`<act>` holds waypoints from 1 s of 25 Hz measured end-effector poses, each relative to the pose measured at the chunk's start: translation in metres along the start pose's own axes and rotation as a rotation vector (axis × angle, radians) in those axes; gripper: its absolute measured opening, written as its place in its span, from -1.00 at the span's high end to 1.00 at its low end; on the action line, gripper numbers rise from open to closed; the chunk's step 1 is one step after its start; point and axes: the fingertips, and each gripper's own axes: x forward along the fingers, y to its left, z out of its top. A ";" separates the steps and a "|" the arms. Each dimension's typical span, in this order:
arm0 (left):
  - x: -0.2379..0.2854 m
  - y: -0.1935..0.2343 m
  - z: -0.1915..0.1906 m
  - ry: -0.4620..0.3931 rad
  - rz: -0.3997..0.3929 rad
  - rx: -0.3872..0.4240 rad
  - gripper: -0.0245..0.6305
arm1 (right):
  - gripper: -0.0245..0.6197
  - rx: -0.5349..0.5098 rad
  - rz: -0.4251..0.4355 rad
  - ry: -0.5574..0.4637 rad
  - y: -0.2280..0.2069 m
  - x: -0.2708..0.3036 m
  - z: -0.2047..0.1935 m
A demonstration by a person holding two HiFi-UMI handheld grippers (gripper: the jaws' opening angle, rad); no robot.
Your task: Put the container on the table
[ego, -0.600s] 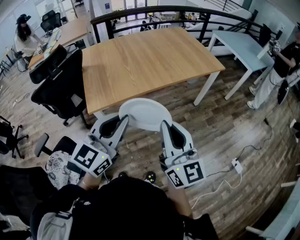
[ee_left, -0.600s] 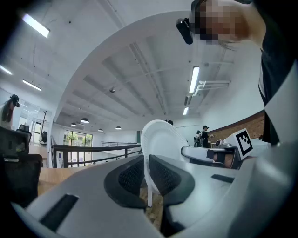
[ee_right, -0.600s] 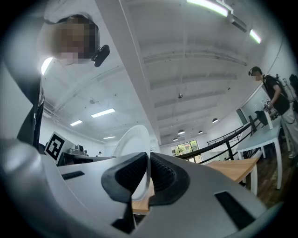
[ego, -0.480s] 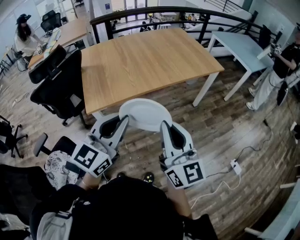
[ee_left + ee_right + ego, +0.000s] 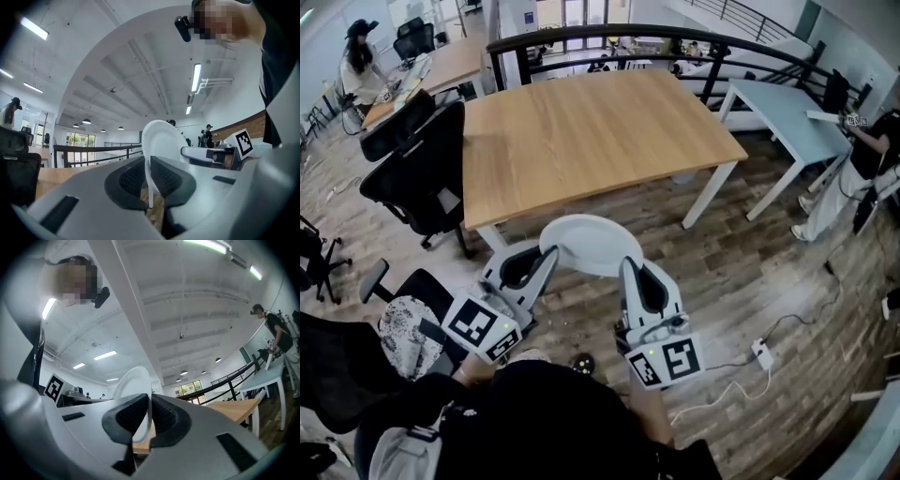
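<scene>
Closing on the table [image 5: 591, 131] since a moment ago, the container [image 5: 591, 246] remains short of it — left gripper [image 5: 549, 255] and right gripper [image 5: 627, 266] clamped on its rim — placement pending.

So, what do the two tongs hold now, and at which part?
Both hold the white container by its rim: the left tongs pinch its left edge, the right tongs its right edge.
</scene>
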 end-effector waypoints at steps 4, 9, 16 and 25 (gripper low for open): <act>-0.004 0.000 -0.002 0.024 0.028 0.015 0.85 | 0.82 0.047 0.023 -0.010 0.002 -0.002 -0.007; 0.004 -0.009 -0.003 0.050 0.008 0.036 0.85 | 0.82 0.085 -0.002 -0.025 -0.007 -0.012 -0.009; 0.031 -0.025 -0.006 0.046 -0.079 0.044 0.85 | 0.82 0.069 -0.080 -0.043 -0.031 -0.027 -0.005; 0.102 0.001 0.006 -0.017 -0.174 0.045 0.85 | 0.82 0.004 -0.169 -0.059 -0.085 0.009 0.012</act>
